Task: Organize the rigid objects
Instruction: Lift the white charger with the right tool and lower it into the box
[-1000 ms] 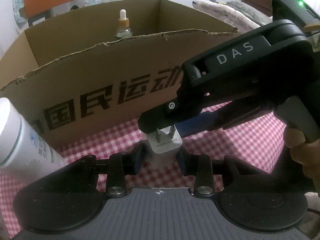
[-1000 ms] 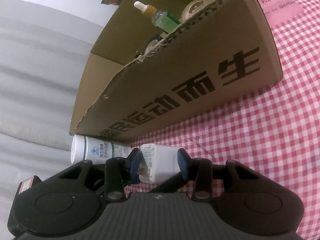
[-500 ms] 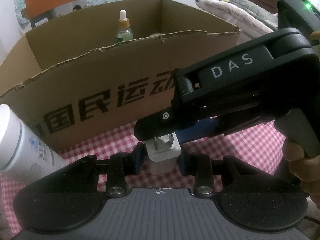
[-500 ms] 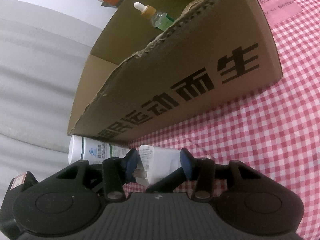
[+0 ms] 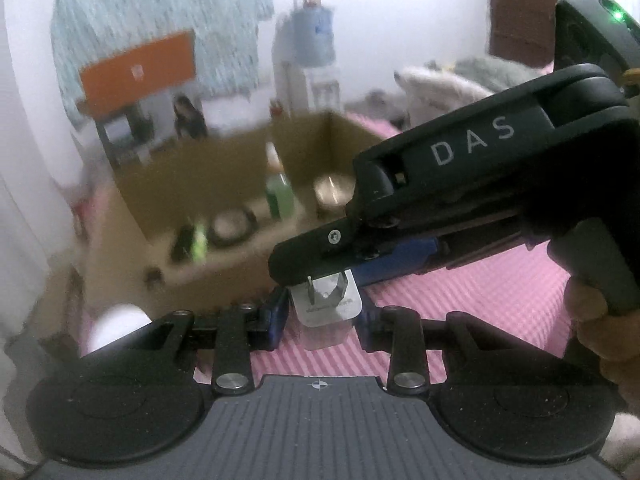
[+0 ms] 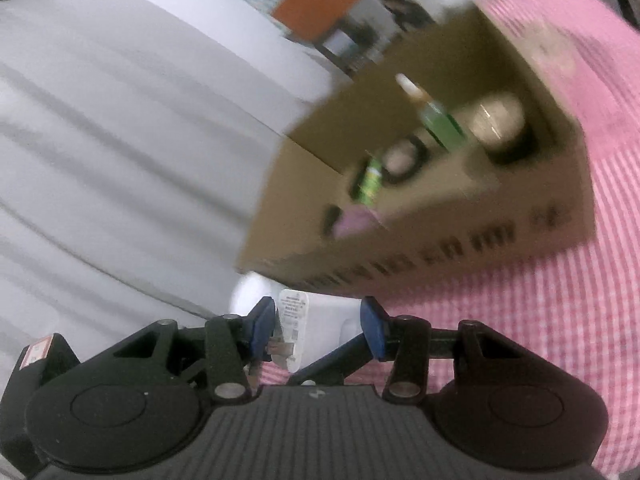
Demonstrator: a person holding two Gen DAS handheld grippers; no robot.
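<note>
A white plug adapter (image 5: 326, 308) with metal prongs hangs above the pink checked cloth (image 5: 480, 300), in front of the cardboard box (image 5: 220, 276). My left gripper (image 5: 322, 316) is shut on its sides. The right gripper (image 5: 332, 272) comes in from the right with one black finger over the prongs, and a hand (image 5: 600, 328) holds its grip. In the right wrist view the adapter (image 6: 320, 316) sits lengthwise between the blue pads of the right gripper (image 6: 318, 328), which is shut on it, prongs against the left pad. The box (image 6: 460, 220) lies just beyond. Both views are blurred.
The box holds a green dropper bottle (image 5: 280, 196), a round tin (image 5: 334, 192), a dark ring-shaped item (image 5: 234, 224) and other small things. A white tube (image 5: 116, 324) lies by the box's near left corner. White bedding (image 6: 120, 160) fills the left of the right wrist view.
Both grippers have risen with the adapter between them. I now look down into the box instead of at its printed front wall. The adapter sits straighter between the right pads.
</note>
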